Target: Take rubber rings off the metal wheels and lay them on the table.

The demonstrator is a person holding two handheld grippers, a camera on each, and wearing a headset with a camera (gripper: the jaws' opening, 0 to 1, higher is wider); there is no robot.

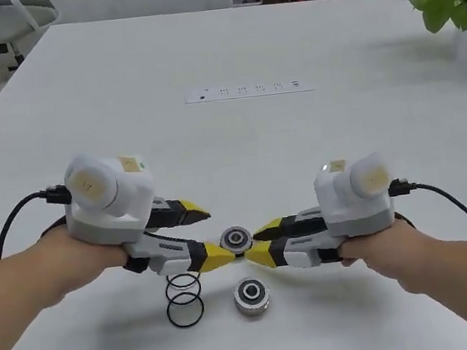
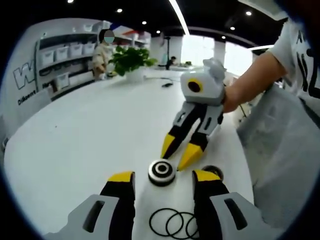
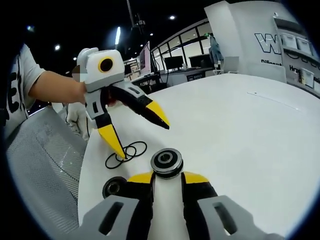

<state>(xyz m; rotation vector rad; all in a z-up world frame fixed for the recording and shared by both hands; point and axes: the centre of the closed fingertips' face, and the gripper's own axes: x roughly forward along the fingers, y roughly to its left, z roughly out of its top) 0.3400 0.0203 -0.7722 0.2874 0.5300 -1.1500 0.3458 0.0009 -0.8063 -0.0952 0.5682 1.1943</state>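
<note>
Right gripper point(image 3: 167, 178) pinches the metal wheel point(image 3: 166, 164) at its very tips, low over the table point(image 1: 330, 64); left gripper point(image 1: 218, 235) gapes wide around it. A skewed pull and that wheel, seemingly thinly held, could squirt out onto the loose rubber rings point(image 1: 184, 297) and spare wheel point(image 1: 252, 295) lying near.

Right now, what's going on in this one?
A person holds a gripper in each hand over a white table. The right gripper appears to pinch a small metal wheel at its jaw tips. The left gripper is open, with a jaw on either side of that wheel. A second wheel lies on the table, and three black rubber rings lie beside it.
</note>
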